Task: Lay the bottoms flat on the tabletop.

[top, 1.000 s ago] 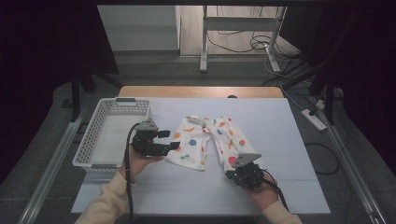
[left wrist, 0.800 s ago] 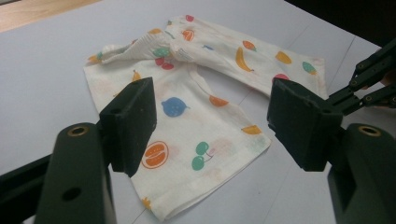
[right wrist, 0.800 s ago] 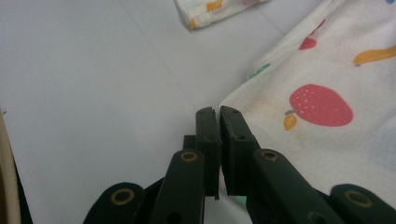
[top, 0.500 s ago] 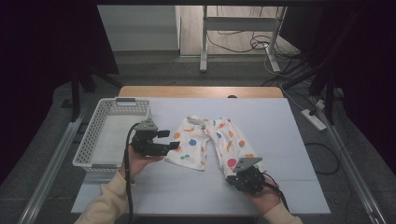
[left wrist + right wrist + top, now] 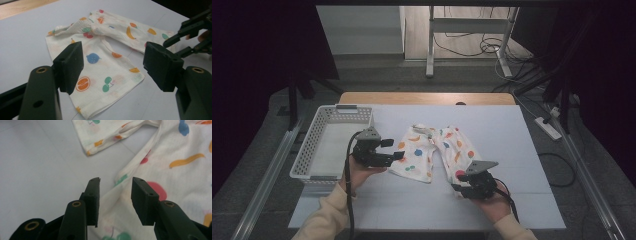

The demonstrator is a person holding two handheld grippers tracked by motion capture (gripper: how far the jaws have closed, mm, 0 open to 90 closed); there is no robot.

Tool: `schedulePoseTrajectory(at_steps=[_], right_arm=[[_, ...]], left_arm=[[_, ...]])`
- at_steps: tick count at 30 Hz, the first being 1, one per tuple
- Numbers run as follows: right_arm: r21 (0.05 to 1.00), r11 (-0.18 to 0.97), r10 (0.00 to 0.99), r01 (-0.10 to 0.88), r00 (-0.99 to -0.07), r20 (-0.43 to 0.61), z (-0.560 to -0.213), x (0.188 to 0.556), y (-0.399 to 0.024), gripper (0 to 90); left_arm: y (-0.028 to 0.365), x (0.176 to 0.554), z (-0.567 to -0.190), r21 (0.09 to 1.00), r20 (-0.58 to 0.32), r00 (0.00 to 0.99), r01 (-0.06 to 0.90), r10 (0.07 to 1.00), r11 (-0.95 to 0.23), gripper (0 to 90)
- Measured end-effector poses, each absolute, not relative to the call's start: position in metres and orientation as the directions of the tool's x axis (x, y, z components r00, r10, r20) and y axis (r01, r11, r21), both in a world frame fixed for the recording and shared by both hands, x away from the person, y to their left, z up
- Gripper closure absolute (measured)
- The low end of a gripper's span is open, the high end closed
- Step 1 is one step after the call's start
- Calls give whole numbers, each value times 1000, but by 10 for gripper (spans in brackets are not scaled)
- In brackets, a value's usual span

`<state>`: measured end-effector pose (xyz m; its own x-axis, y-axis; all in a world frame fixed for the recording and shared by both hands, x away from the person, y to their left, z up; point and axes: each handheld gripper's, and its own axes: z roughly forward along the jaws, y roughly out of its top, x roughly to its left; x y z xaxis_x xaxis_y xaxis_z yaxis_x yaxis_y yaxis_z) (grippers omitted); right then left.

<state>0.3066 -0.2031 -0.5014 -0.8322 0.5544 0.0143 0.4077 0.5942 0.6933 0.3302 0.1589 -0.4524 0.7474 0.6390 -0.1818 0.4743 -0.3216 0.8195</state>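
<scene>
From the high view, the small white cotton trousers printed with coloured fruit (image 5: 434,151) lie flat in the middle of the pale grey surface (image 5: 522,145), waistband away from me and the two legs towards me. My left claw (image 5: 396,150) hovers just beside the outer edge of the left leg, jaws apart. My right claw (image 5: 458,181) sits at the hem of the right leg. A white perforated plastic basket (image 5: 312,150) stands at the left edge of the surface.

In the left gripper view, my left claw (image 5: 113,63) is spread wide above the hem of one trouser leg (image 5: 105,75), pads touching nothing. My right claw (image 5: 180,42) shows further off, by the other leg.

In the right gripper view, my right claw (image 5: 115,195) has just been opening; its jaws stand apart with the edge of the trouser leg (image 5: 180,180) lying between them, unpinched.
</scene>
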Motion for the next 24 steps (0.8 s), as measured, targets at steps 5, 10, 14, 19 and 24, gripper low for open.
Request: schedulePoseTrajectory(at_steps=[5, 10, 14, 19, 24], right_arm=[[690, 588, 556, 422, -831, 34, -503, 330, -192, 635], [669, 610, 549, 426, -835, 32, -507, 345, -179, 646], [626, 637, 555, 450, -831, 33, -515, 351, -174, 706], [608, 648, 561, 459, -827, 27, -515, 351, -177, 856], [648, 609, 565, 458, -823, 50, -505, 349, -187, 860]], left_arm=[[159, 330, -453, 818, -184, 748, 476, 638, -323, 322], [159, 330, -454, 817, -184, 747, 478, 639, -324, 322], [159, 330, -453, 816, -181, 749, 476, 637, -327, 322], [159, 330, -453, 817, -179, 751, 473, 635, -329, 321], [159, 330, -453, 818, -180, 752, 473, 635, -328, 321]])
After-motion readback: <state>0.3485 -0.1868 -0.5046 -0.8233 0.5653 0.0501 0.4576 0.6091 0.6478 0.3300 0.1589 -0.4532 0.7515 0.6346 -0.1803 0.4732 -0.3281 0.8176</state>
